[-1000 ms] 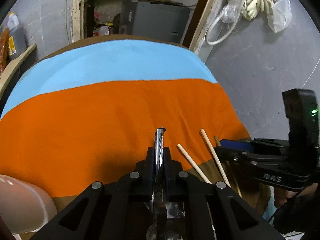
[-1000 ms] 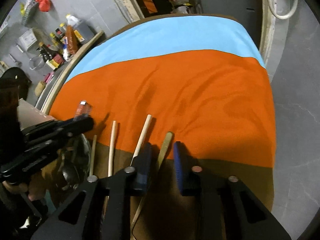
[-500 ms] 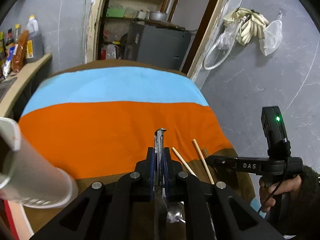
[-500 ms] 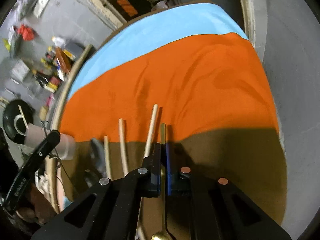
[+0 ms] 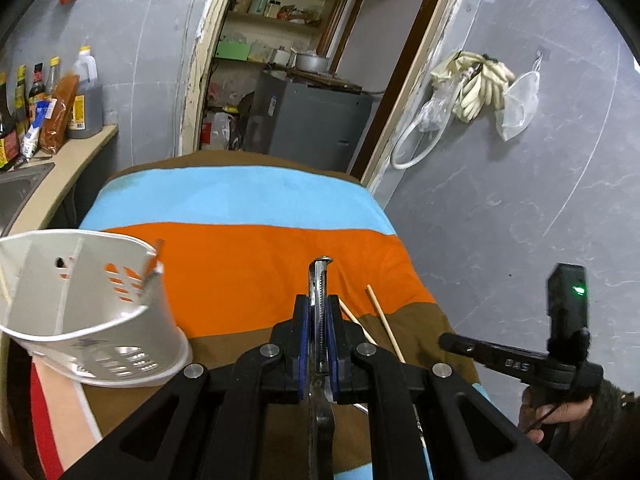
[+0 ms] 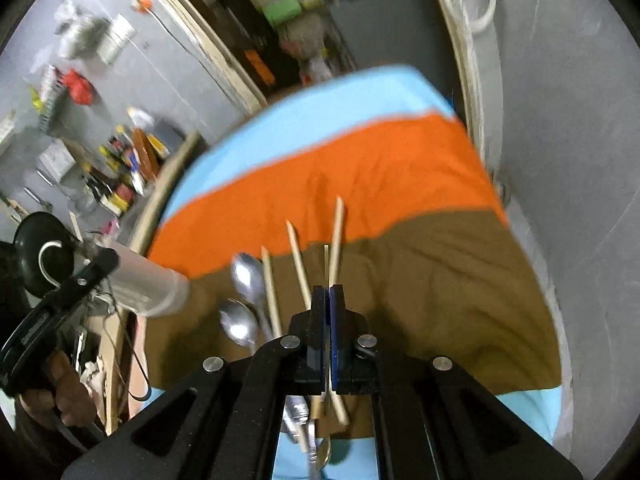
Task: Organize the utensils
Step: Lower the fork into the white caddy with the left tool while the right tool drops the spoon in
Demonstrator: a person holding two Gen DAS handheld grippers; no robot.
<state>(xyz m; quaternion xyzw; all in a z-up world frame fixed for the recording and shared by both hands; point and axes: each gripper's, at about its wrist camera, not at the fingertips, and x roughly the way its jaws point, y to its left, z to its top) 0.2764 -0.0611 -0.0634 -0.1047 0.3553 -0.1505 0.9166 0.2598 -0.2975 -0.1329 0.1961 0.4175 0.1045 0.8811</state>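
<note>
Left gripper (image 5: 318,354) closed on a metal utensil (image 5: 320,300), handle end projecting forward past the blue pads at centre frame; kind of utensil not determinable from the left view. Right gripper (image 6: 329,332) closed on a thin gold-toned utensil (image 6: 326,256), a narrow strip showing between the pads and a rounded end low in the frame; likely a spoon. White holder (image 5: 86,308) with slotted walls at left of the left view, tilted, mouth toward the camera, seemingly resting at the tabletop (image 5: 248,280) edge; support partly hidden. Still lying on the striped cloth, lower centre of the right view: two spoons (image 6: 244,280) and several chopsticks (image 6: 296,256), near one another, some crossing. Right view blurred. Step in hand, by judgement: carrying both gripped pieces toward the holder. Next move calls for lining each piece up with the holder mouth, lowering it into a compartment, then opening the fingers. Risk noted: tilted holder may tip or shift on contact.
</note>
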